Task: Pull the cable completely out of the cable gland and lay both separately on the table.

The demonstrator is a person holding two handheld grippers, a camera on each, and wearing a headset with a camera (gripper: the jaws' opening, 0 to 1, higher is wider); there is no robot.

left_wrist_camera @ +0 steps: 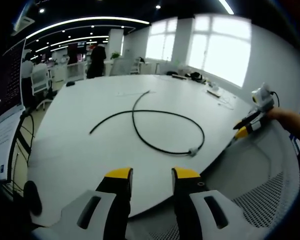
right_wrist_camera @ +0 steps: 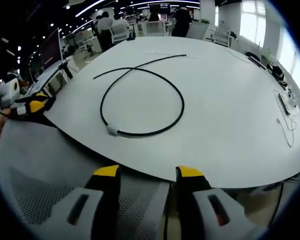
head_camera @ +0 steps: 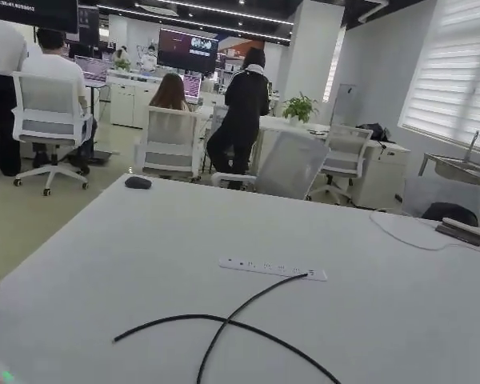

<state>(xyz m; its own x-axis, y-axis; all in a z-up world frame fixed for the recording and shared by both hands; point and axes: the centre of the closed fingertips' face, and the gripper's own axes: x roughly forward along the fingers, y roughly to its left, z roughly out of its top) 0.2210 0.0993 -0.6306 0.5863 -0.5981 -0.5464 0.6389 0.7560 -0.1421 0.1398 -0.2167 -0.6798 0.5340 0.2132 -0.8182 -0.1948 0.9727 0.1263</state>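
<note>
The cable [right_wrist_camera: 183, 105] lies looped mid-frame on the worktop [right_wrist_camera: 230, 125], with the cable gland [right_wrist_camera: 111, 130] on its lower-left end. The left hand-held gripper [left_wrist_camera: 150, 174] and right hand-held gripper [right_wrist_camera: 149, 172] gape wide, empty. Nothing is gripped yet; next, one should pinch the gland and the other the cable beside it.

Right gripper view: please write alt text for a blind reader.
A black cable lies looped on the white table, a small pale gland on it. The right gripper hovers, jaws open, before the table's edge.
</note>
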